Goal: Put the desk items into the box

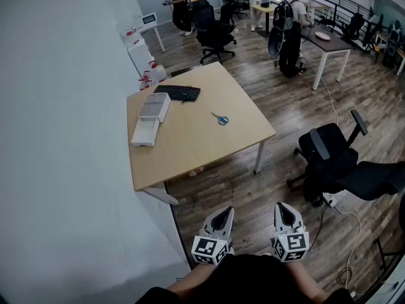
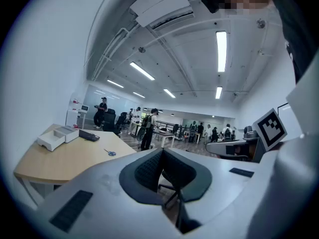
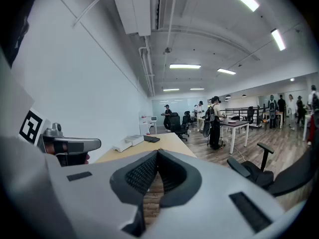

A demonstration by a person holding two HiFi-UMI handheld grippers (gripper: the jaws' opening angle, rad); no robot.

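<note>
Nearest to the camera, the person holds the two grippers low and side by side over the wooden floor (image 1: 253, 182), and both point toward the desk. The left gripper (image 1: 221, 213) has its jaws pressed together, and its own view shows the dark ribbed pads meeting in one line with nothing between them. The right gripper (image 1: 284, 208) is in the same state, with the jaws closed on each other and empty. Both grippers are well apart from the desk.

To the right, a black office chair (image 1: 326, 154) stands on the floor, near the desk's right corner.

Further on is the light wooden desk (image 1: 202, 144), which stands against the white wall (image 1: 63, 138). The scissors (image 1: 220, 119), with blue handles, lie flat near the middle of the top, apart from the other things. The white box (image 1: 144, 135) lies along the left edge, beside the wall, and it seems to be in two parts, one behind the other. The black keyboard (image 1: 178, 92) lies at the far edge, just beside the box's far end.

Behind the desk there are another black chair (image 1: 212, 30) and a person with a backpack (image 1: 290, 27) who stands at a further table (image 1: 329, 43).
</note>
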